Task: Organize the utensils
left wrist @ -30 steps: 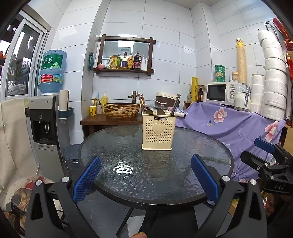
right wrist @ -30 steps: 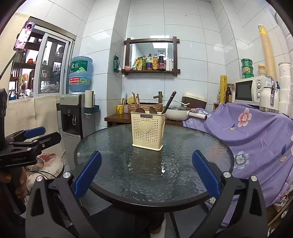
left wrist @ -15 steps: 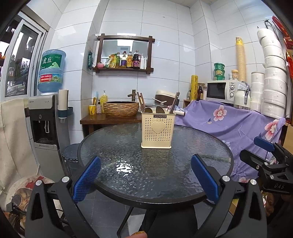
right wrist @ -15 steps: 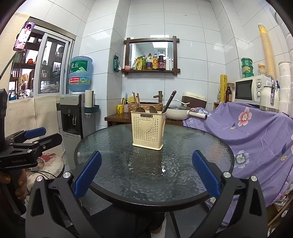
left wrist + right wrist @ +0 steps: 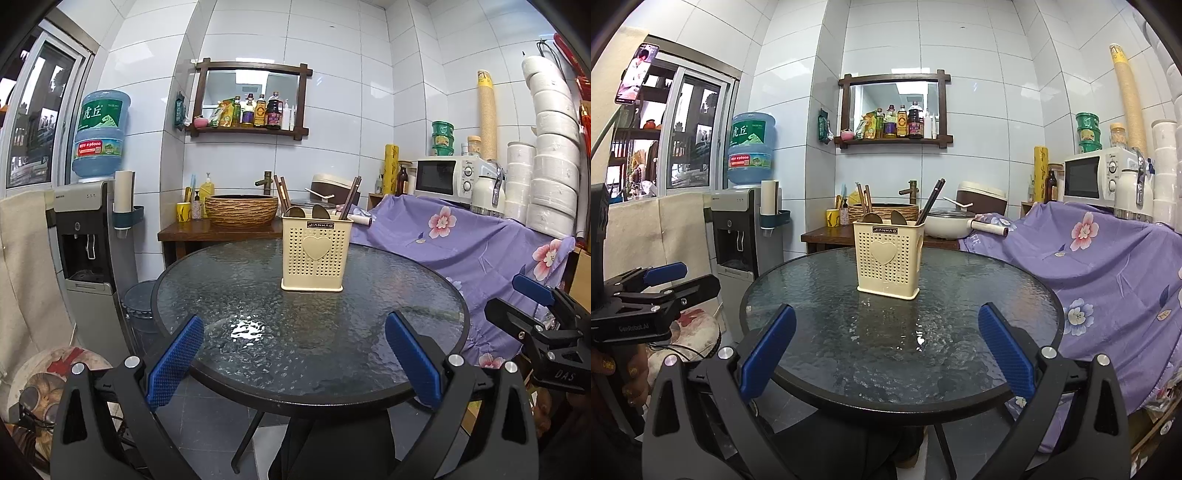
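A cream perforated utensil holder (image 5: 316, 254) with a heart on its front stands on the far half of a round glass table (image 5: 310, 332). It holds dark chopsticks (image 5: 350, 197), brown chopsticks (image 5: 281, 192) and two wooden spoons (image 5: 294, 212). The holder also shows in the right wrist view (image 5: 888, 258). My left gripper (image 5: 293, 354) is open and empty at the table's near edge. My right gripper (image 5: 886, 354) is open and empty, also at the near edge. Each gripper shows from the side in the other's view.
A water dispenser (image 5: 88, 236) stands left of the table. A wooden side table with a woven basin (image 5: 242, 210) is behind. A purple flowered cloth (image 5: 461, 243) covers a counter at the right, with a microwave (image 5: 443, 177) on it.
Both grippers drifted only slightly. The left wrist view has tilted up a little, so the holder sits a touch lower in it. Nothing was taken hold of or let go.
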A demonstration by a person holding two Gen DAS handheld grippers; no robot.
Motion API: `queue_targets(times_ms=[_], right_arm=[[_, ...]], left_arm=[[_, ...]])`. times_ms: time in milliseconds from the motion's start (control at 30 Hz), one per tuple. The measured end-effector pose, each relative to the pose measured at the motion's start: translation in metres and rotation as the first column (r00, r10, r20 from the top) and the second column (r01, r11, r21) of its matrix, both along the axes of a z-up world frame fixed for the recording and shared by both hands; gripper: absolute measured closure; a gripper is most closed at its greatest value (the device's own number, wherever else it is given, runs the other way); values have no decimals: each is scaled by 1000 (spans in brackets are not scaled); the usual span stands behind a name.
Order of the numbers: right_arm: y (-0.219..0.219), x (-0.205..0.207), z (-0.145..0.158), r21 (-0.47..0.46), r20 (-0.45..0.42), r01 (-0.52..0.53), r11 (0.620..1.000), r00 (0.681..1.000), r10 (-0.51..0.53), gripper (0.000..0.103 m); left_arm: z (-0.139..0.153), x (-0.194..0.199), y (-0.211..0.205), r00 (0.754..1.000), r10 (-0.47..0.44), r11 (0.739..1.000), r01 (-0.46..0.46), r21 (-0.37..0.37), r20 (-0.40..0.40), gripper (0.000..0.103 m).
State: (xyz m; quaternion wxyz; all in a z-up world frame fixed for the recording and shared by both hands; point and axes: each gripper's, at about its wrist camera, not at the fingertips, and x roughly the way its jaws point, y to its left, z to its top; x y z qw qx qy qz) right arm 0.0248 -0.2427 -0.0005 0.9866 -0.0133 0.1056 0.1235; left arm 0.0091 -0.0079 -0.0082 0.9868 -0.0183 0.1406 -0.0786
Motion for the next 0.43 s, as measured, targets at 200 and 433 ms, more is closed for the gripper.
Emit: queue_targets(times_ms=[200,433], right_arm=[[1,0,0,3,-9,-7,1000,1000,7,6],[0,1,1,5,-11,-5,1000,1000,6,6]], left_arm=[[-2,2,0,1000,1,1000,-1,7,-16,6],[-2,3,-2,1000,9,1000,-9,19,-18,6]])
